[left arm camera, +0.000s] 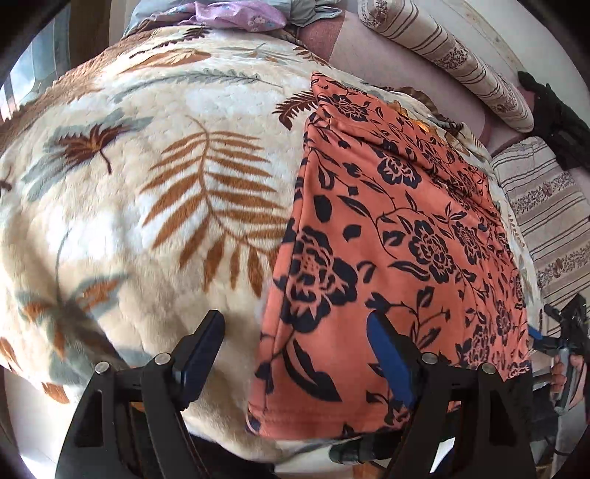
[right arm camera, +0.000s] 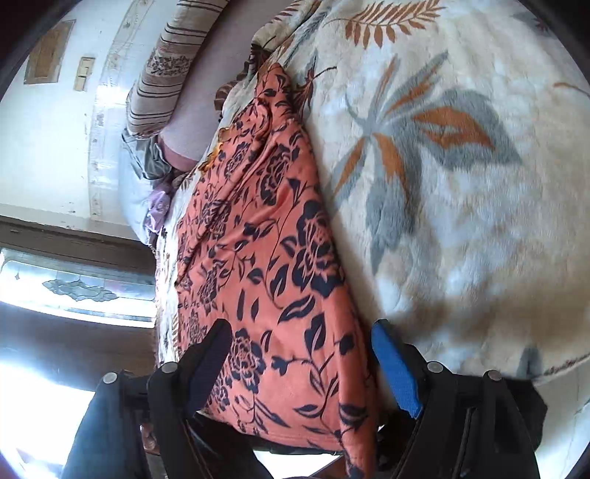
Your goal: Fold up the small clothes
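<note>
An orange garment with a dark floral print [left arm camera: 398,235] lies folded in a long rectangle on a cream leaf-patterned blanket [left arm camera: 155,191]. My left gripper [left arm camera: 295,350] is open, its fingers straddling the garment's near left edge, with nothing between them. In the right wrist view the same garment [right arm camera: 273,243] runs away from me. My right gripper [right arm camera: 302,357] is open, its fingers either side of the garment's near end, above the blanket [right arm camera: 461,184]. The right gripper also shows at the left wrist view's right edge [left arm camera: 564,342].
Striped bolster pillows [left arm camera: 450,55] lie along the bed's far side by a pale wall. A pile of lilac and grey-blue clothes [left arm camera: 236,14] sits at the blanket's far end. A window [right arm camera: 73,283] is to the left in the right wrist view.
</note>
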